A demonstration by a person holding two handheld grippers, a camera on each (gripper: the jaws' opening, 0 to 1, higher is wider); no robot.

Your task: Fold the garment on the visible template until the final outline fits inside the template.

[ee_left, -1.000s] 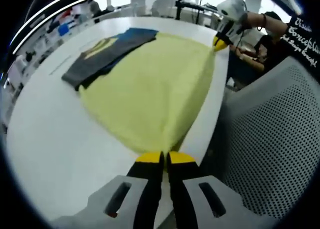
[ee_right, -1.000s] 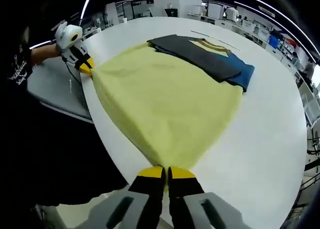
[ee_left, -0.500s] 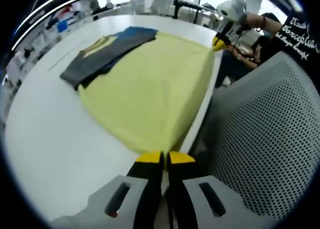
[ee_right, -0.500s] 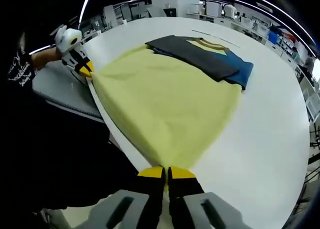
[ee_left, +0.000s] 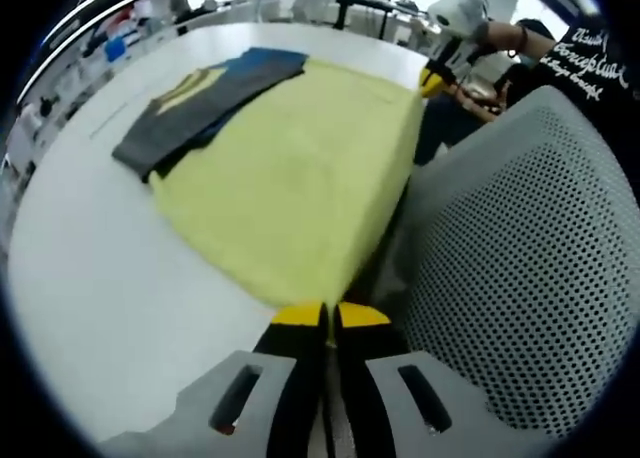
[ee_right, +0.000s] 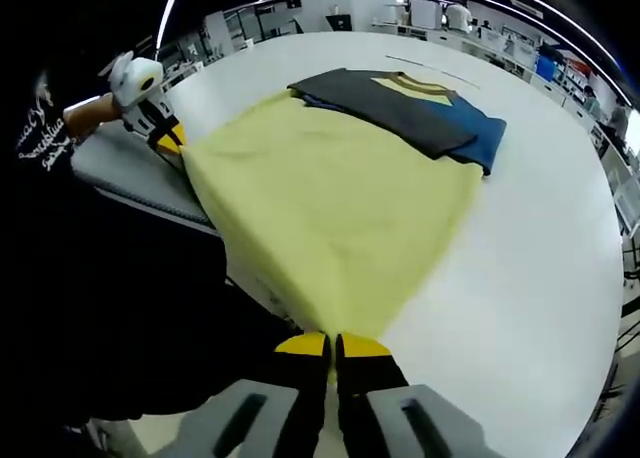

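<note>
While both tools pinch yellow garment [ee_left: 300, 178] corners, white table [ee_right: 530, 278] spans workshop.

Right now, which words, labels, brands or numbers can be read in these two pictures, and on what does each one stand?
"Concept...": white script on the person's black shirt, left gripper view; the lines above and below it are too blurred to read.
White lettering on the same black shirt, right gripper view: too blurred to read.
Yellow garment, folded dark garments, white table: no readable text.

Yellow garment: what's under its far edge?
The yellow garment overlaps the near edge of a folded dark grey and blue garment on the white table. How far that one extends underneath is covered; no template outline shows.
</note>
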